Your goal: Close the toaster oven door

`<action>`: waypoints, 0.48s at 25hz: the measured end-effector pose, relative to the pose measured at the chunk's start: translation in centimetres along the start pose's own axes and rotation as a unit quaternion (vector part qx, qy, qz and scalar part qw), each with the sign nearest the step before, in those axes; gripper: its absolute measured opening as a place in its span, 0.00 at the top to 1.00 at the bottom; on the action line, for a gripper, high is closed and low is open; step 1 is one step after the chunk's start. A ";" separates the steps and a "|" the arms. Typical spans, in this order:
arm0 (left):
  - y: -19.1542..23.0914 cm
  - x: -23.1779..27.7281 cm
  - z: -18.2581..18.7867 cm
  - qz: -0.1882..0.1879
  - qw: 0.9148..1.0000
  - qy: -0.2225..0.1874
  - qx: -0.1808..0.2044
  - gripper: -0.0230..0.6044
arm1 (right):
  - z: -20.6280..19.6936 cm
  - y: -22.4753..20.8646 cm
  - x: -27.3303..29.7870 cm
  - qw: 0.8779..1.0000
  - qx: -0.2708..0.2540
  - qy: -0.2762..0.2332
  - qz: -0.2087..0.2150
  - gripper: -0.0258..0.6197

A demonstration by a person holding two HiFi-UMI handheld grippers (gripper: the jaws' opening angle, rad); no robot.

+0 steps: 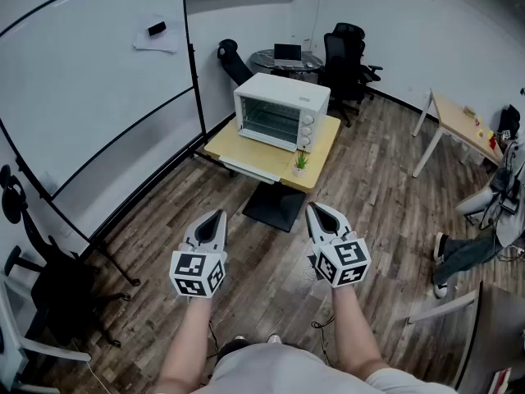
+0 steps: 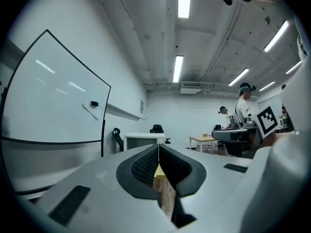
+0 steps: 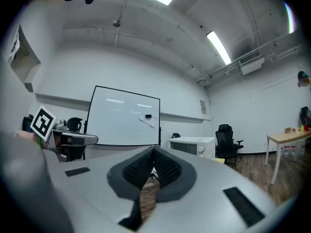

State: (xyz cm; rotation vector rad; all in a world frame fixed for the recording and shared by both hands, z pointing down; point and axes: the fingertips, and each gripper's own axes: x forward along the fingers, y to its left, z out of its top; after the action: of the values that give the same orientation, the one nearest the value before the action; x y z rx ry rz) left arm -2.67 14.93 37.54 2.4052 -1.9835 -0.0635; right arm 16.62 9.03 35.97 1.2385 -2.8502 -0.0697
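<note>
A white toaster oven (image 1: 283, 109) stands on a small wooden table (image 1: 225, 148) several steps ahead, its glass front turned toward me; from here I cannot tell how its door stands. Both grippers are held low in front of me, far short of the table. My left gripper (image 1: 218, 215) is shut with nothing in it, and so is my right gripper (image 1: 315, 208). In the left gripper view the oven (image 2: 145, 141) shows small beyond the closed gripper (image 2: 158, 147). The right gripper view has the oven (image 3: 192, 146) just right of the closed gripper (image 3: 154, 152).
A small potted plant (image 1: 301, 162) sits on the table's near corner. A whiteboard on a stand (image 1: 98, 97) runs along the left. Office chairs (image 1: 349, 56) and a round table (image 1: 287, 57) stand behind the oven. A light wooden table (image 1: 463, 125) and a person's legs (image 1: 459, 257) are at right.
</note>
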 end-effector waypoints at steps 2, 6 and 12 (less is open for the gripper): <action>0.0 -0.2 0.0 -0.001 1.000 0.001 -0.001 0.94 | -0.1 0.2 0.0 1.000 0.004 0.003 -0.001 0.96; 0.0 -0.1 -0.1 -0.004 1.000 0.003 -0.001 0.94 | -0.4 0.1 0.2 1.000 0.014 0.006 0.000 0.96; 0.0 0.3 -0.2 -0.006 1.000 0.005 -0.001 0.94 | -0.4 0.0 0.4 1.000 0.011 0.006 0.001 0.96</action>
State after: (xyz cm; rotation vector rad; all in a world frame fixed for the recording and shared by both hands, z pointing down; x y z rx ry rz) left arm -2.56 14.64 37.73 2.4132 -1.9638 -0.0538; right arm 16.37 8.70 36.37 1.2350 -2.8509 -0.0299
